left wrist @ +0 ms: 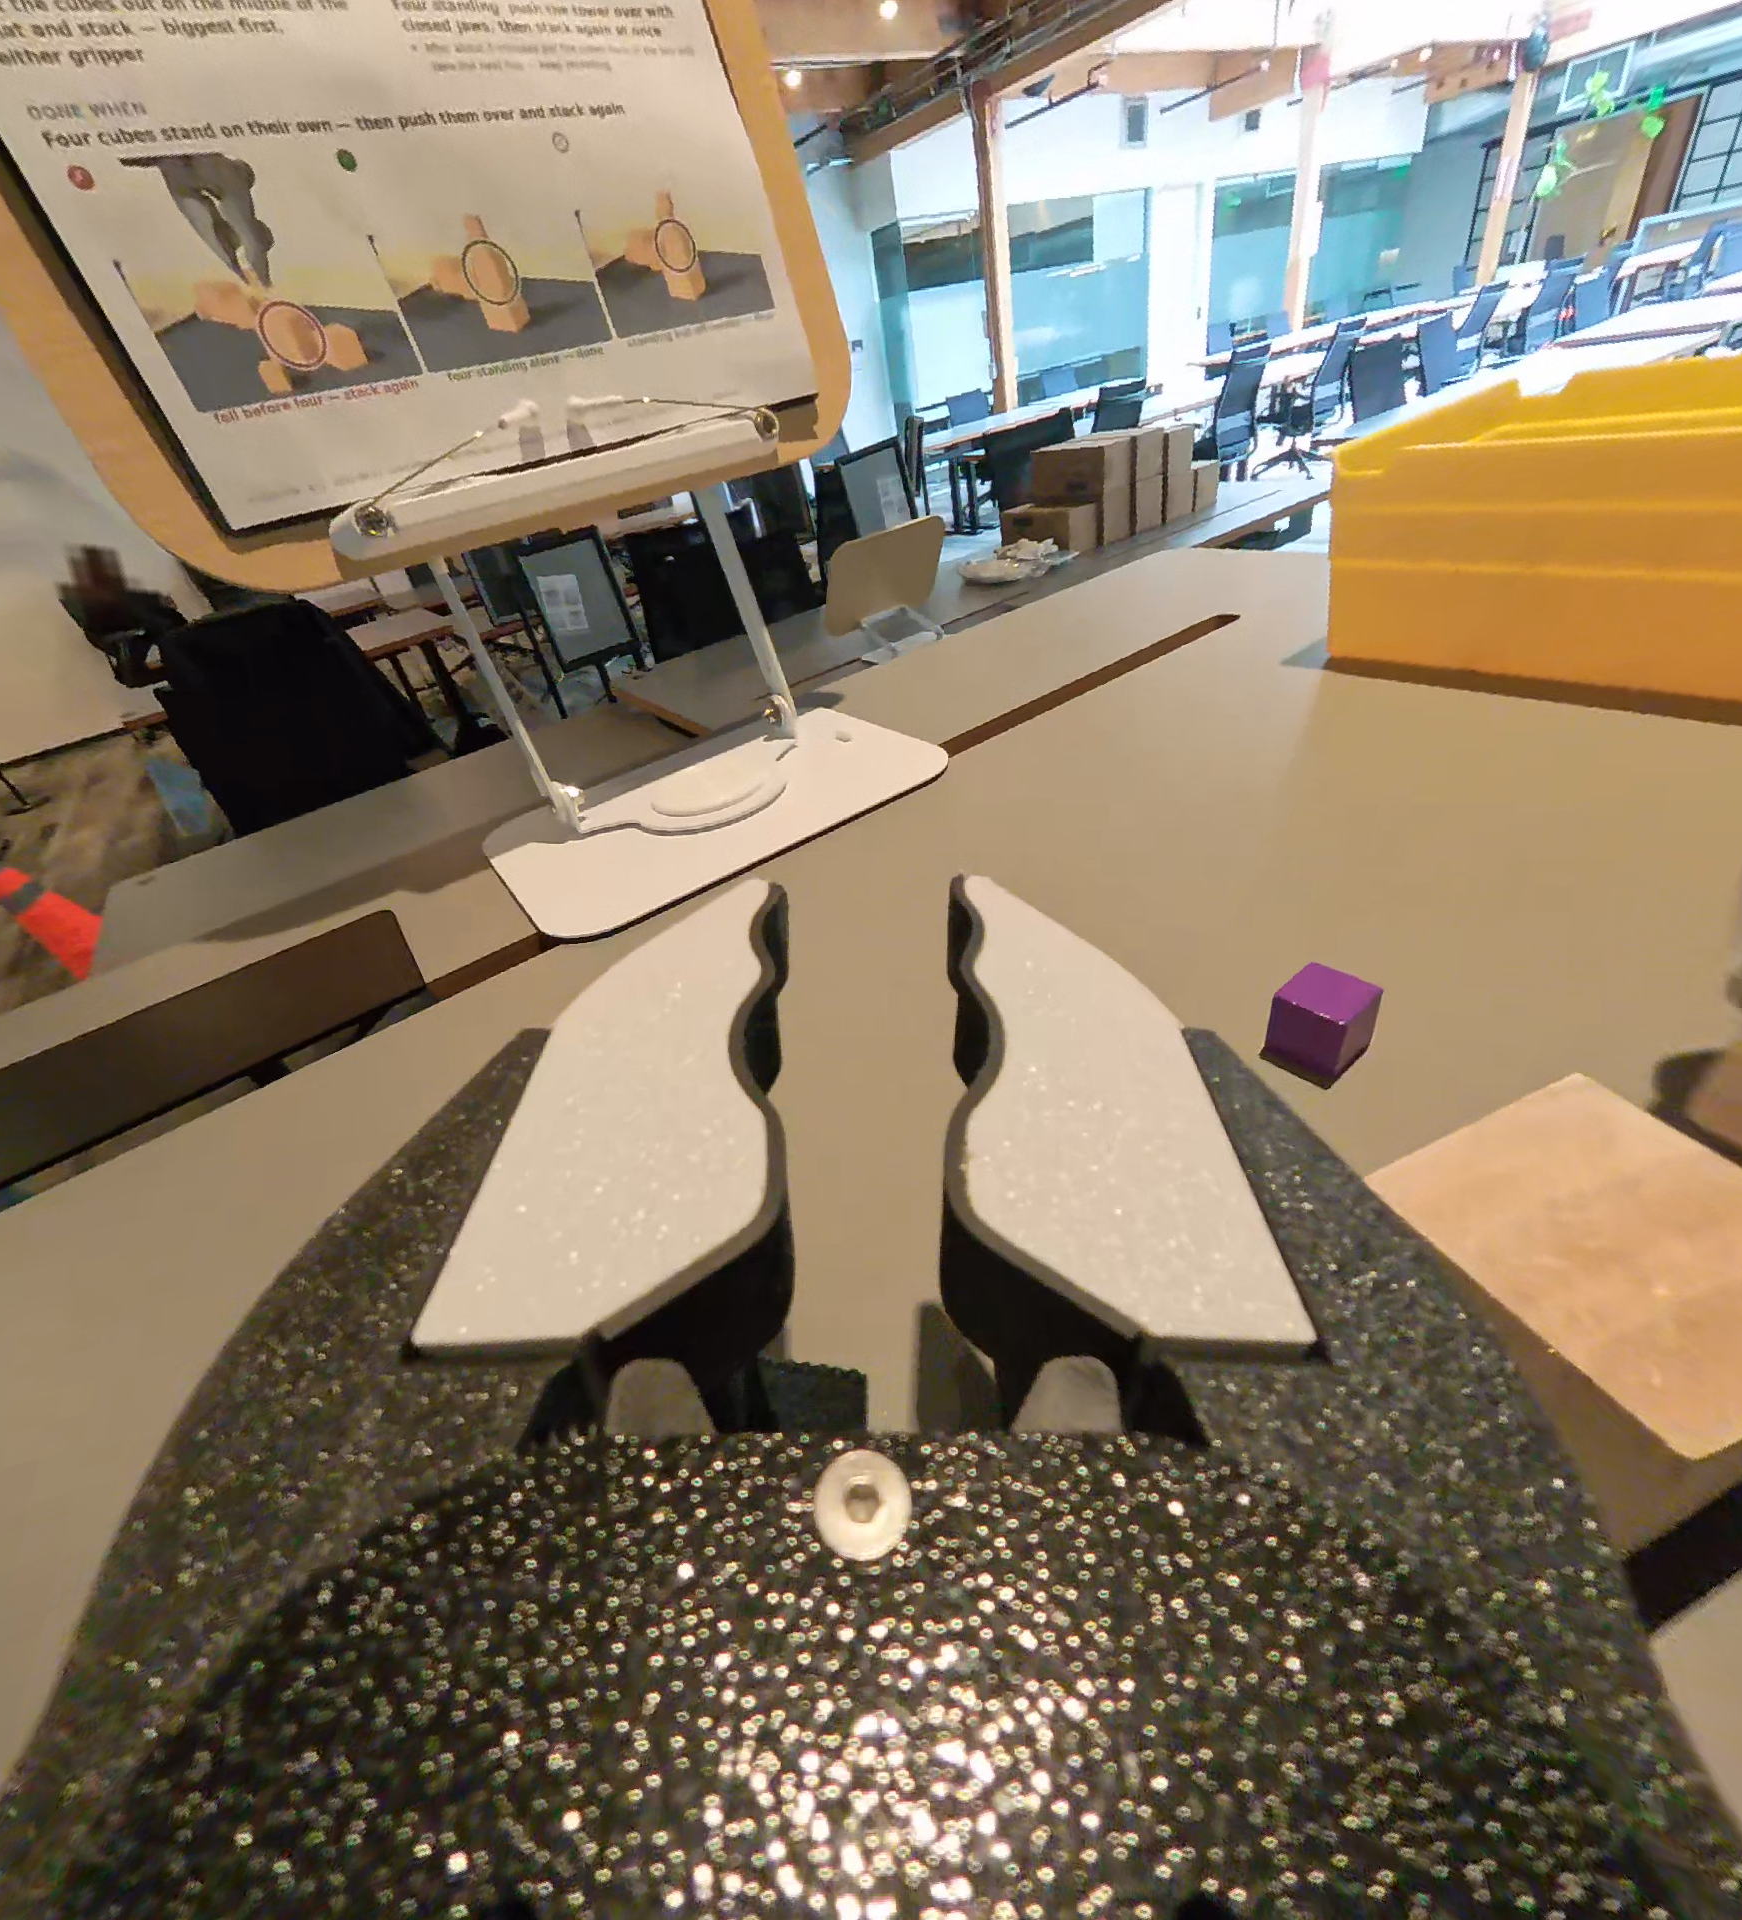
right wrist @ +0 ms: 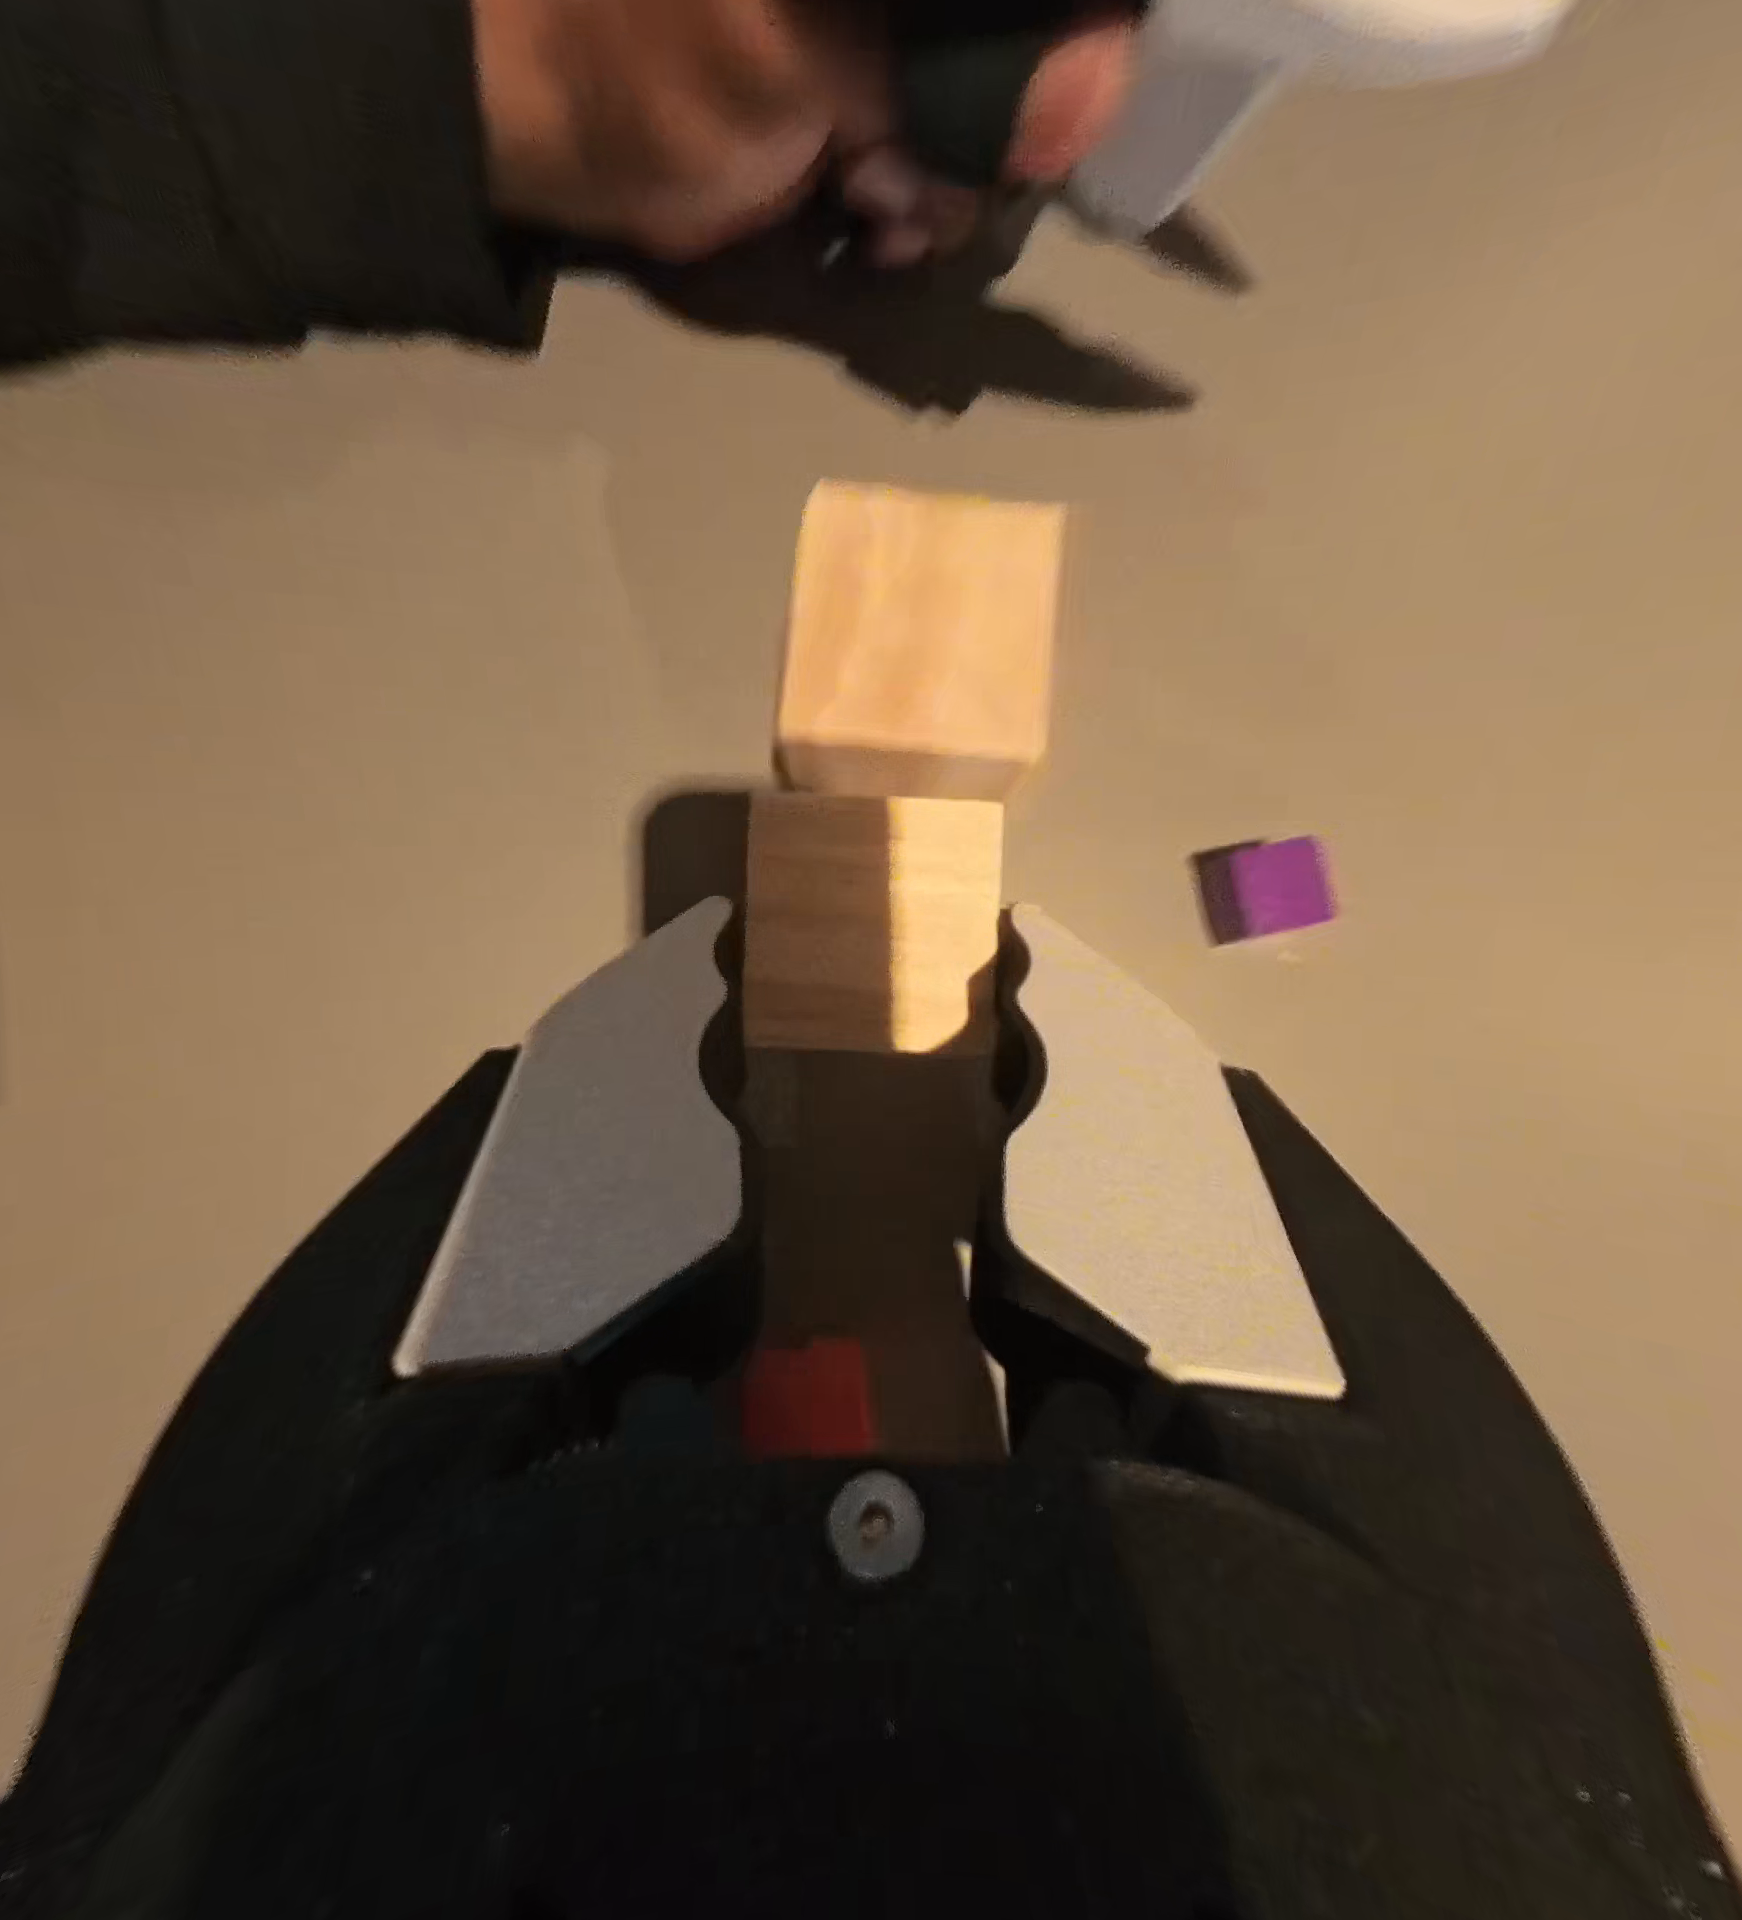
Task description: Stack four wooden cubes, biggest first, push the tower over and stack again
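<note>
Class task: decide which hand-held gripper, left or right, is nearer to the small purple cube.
Probably right, though the margin is small. The right hand-held gripper, holding a wooden cube, has the purple cube just beside it; the left hand-held gripper is empty.

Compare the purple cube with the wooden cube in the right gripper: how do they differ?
The purple cube is painted; the wooden cube is bare, pale wood. The purple cube looks smaller. It sits free on the table, while the wooden cube is clamped in the right gripper, beside a larger wooden block. Both are plain cubes.
</note>
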Demonstrator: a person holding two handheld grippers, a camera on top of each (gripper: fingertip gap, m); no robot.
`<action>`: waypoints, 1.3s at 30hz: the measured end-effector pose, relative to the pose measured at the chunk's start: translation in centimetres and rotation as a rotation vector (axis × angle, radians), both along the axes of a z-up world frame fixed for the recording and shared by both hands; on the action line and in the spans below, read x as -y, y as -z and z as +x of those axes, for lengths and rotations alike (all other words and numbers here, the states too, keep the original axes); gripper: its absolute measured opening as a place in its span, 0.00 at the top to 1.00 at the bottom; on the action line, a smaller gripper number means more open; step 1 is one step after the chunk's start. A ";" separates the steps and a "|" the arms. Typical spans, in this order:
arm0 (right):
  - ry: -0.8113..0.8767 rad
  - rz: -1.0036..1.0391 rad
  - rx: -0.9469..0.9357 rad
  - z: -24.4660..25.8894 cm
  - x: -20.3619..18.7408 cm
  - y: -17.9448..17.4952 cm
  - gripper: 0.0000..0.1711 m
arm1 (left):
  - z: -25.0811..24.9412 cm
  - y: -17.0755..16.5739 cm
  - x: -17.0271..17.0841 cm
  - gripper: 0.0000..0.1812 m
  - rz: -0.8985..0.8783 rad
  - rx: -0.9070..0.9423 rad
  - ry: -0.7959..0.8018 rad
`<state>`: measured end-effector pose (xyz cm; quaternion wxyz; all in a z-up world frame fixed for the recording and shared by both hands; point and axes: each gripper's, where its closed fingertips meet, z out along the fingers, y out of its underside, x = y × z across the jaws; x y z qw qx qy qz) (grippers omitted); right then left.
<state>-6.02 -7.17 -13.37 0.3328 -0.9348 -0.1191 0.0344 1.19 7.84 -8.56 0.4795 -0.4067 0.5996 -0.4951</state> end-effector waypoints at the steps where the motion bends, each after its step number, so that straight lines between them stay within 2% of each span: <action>1: 0.037 0.025 -0.011 0.3 -0.8 -1.0 0.74 | 0.0 -0.1 0.0 0.84 -0.002 0.003 -0.001; 5: 0.096 0.021 0.000 0.3 -4.0 -3.7 0.74 | -0.2 -0.4 -0.4 0.84 -0.040 0.016 -0.001; 8: 0.122 -0.063 0.104 0.7 -5.8 -3.7 0.74 | -0.3 -0.6 -0.7 0.84 -0.066 0.029 -0.001; 11: 0.111 -0.119 0.123 0.1 -6.6 -2.8 0.74 | -0.4 -0.7 -0.7 0.84 -0.074 0.035 0.001; 15: 0.083 -0.152 0.118 -1.1 -6.2 -1.7 0.74 | -0.3 -0.5 -0.6 0.84 -0.061 0.019 0.004; 21: 0.093 -0.113 0.109 -0.8 -6.0 -2.6 0.74 | 0.3 -0.1 -0.4 0.85 -0.039 -0.003 -0.001; 24: 0.104 -0.162 0.101 0.0 -5.7 -0.7 0.74 | 0.5 0.0 -0.4 0.85 -0.039 -0.012 0.000; 35: 0.076 -0.119 0.074 -0.2 -5.8 -0.7 0.74 | 0.7 0.2 -0.2 0.85 -0.034 -0.027 0.005; 39: 0.057 -0.097 0.079 -0.1 -5.8 -0.7 0.66 | 0.6 0.2 -0.2 0.85 -0.036 -0.025 0.007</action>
